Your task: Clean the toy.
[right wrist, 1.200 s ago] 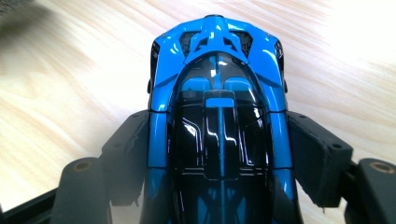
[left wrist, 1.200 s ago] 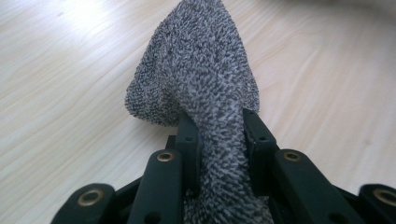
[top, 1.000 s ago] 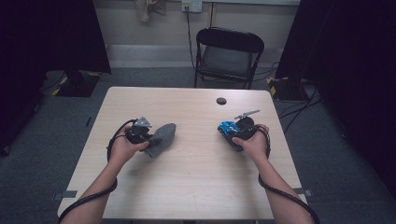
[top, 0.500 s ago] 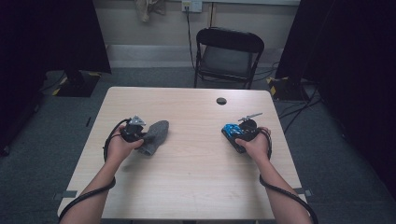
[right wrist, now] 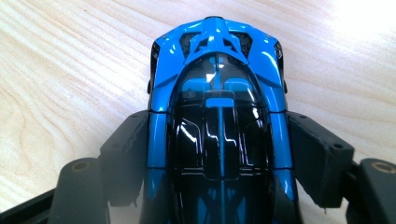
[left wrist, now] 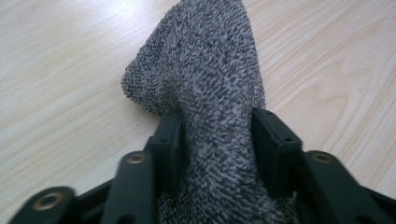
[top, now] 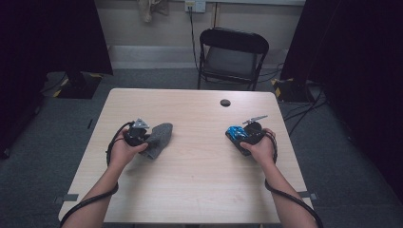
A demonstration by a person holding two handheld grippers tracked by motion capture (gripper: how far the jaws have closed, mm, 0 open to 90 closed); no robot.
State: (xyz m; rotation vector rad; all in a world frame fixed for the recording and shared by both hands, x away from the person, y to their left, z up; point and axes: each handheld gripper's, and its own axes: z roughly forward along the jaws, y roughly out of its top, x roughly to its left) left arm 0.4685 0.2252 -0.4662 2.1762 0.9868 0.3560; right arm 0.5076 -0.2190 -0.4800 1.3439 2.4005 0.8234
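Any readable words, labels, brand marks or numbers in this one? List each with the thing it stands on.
None can be read.
Blue toy car: glossy blue and black panels, no lettering or number.
Grey cloth: plain knit, no tag.
Table: bare wood grain.

Dim room edges, evenly lit table (top: 199, 190), overhead glare upper right, blurred foreground

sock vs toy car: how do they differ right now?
The sock is grey, soft and fuzzy; the car is glossy blue and black, hard-shelled. The sock lies limp, bunched between the left gripper, whose jaws have just been opening, so its hold looks slack; the car sits clamped at its sides by the right gripper. In the high view the sock is at the table's left, the car at its right. Both sit on the table between a gripper's jaws.
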